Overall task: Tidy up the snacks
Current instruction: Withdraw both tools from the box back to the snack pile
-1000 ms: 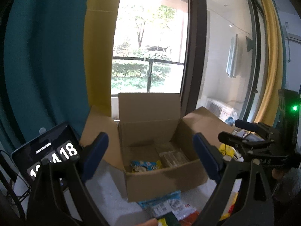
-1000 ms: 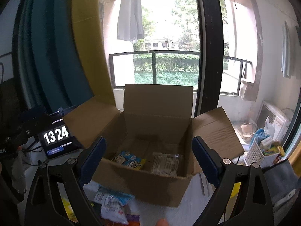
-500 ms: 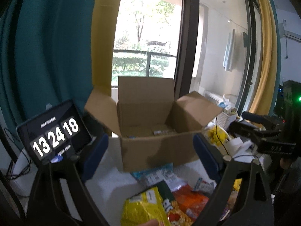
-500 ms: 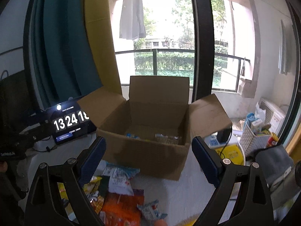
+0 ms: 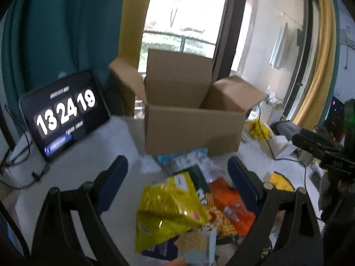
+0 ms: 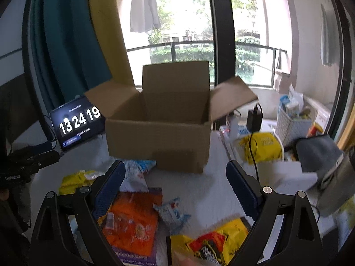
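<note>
Ahead of our fingers (image 6: 240,185) stands a cardboard box (image 6: 158,137) of matt brown corrugated paper, and the desk (image 6: 206,190) under it wears a white, faintly fuzzy cloth. Between our left fingers (image 5: 113,179) we see a crinkled yellow-green foil bag (image 5: 168,208) with a glossy sheen, and between the right ones a shiny orange plastic packet (image 6: 131,219). The finger pads look like matt blue rubber on black plastic frames, and left of them a tablet (image 5: 64,115) shows a smooth glass face.

The box (image 6: 158,141) stood open-topped, flaps (image 6: 233,97) splayed aside; snack bags (image 6: 131,219) cluttered the table (image 6: 199,190) before it, a tablet (image 6: 76,125) left.
</note>
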### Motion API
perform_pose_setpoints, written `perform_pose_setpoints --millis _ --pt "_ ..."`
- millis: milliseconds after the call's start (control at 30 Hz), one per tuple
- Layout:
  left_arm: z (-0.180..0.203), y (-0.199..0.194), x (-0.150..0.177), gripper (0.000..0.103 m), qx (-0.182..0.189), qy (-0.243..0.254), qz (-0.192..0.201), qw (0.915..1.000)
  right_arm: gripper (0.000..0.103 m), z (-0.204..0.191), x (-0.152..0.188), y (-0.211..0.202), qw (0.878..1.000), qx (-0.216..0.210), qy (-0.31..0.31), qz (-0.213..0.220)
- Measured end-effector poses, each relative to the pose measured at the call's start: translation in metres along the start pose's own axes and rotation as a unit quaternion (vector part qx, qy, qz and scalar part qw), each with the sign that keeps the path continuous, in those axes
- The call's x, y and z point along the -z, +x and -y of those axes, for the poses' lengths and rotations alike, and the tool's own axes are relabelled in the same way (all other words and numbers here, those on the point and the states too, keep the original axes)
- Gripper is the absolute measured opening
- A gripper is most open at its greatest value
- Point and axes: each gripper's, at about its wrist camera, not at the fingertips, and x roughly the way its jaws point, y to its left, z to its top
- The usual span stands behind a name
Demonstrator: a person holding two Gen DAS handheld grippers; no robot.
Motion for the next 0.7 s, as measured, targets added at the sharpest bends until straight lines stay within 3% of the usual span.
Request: perform_pose_setpoints --millis 367,533,700 --pt "-0.009 0.022 0.031 0.093 -0.006 -0.029 -0.048 0.9984 0.094 0.015 0.041 0.012 0.999 -0.005 0.032 -0.04" --pt "0.008 0.014 0.04 0.093 0.011 0.011 -0.045 0.9989 0.094 0.023 0.062 0.015 0.997 -0.005 0.049 -0.058" --pt "0.009 0.037 0.053 0.093 -0.033 0.037 -0.097 0.994 0.094 0.026 0.079 0.011 0.996 -0.008 0.054 -0.068"
